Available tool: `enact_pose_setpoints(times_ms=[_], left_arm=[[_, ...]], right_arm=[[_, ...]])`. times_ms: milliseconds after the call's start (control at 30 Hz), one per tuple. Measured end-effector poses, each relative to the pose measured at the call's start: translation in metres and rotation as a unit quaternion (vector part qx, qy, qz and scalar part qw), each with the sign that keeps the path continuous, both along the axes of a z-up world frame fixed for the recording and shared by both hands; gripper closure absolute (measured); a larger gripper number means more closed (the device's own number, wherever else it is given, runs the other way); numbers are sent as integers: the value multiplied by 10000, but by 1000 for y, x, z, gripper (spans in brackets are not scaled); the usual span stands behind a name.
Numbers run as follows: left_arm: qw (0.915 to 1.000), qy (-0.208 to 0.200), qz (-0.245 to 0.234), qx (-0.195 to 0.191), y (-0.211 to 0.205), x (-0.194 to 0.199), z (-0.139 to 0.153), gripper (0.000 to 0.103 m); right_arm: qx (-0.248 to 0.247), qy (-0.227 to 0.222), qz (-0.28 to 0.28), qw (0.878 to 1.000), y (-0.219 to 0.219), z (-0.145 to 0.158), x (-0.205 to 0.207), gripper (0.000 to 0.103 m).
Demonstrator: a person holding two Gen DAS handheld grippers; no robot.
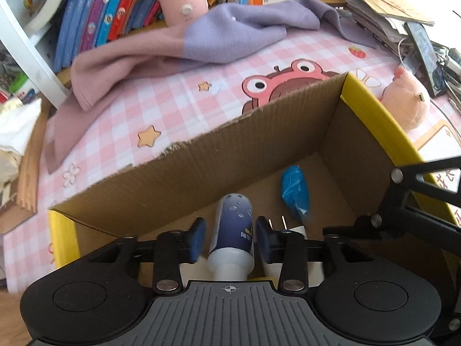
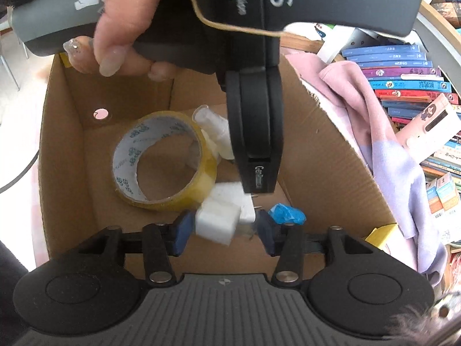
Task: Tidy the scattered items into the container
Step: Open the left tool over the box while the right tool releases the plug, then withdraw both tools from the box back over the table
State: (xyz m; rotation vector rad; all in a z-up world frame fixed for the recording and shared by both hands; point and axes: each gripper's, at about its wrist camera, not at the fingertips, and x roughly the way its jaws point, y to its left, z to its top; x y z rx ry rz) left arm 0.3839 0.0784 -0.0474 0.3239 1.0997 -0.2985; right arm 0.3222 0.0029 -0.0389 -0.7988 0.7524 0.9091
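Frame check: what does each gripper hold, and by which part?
Nothing, it seems. The dark blue and white bottle sits loose between the pads of the open left gripper; the white plug adapter likewise in the right gripper.

Left tongs [image 1: 230, 238]: directed steeply downward, lower centre of frame; blue pads [image 1: 198, 239] parted, gaps visible on both sides, no pressing contact. Right tongs [image 2: 223, 229]: likewise angled down, lower centre of frame; pads [image 2: 181, 232] apart, not clamped. A hand [image 2: 121, 28] at the upper left of the right-wrist frame wraps the left tool's grey handle, fingers curled beneath it.
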Motion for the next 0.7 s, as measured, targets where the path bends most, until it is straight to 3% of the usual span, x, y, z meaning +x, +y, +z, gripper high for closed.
enact_pose_setpoints(times_ms=[167,400,533,700], left_arm=[[9988,-474,117,58,-1,-17,19,36],[9899,-1277,609,93,5,-50,58,32],[9759,-1909,1048,-129,11,-84,89,23],[9539,-2603,1453,-337,12,-138,115,18]], right_arm=[[273,-53,-176,9995,-8,11,2,45],[743,-369,-474,9954,-34,42,0,42],[1329,-596,-878,9854,-55,64,-12,35],[2243,-594,-1670,9583,-90,89,-40,32]])
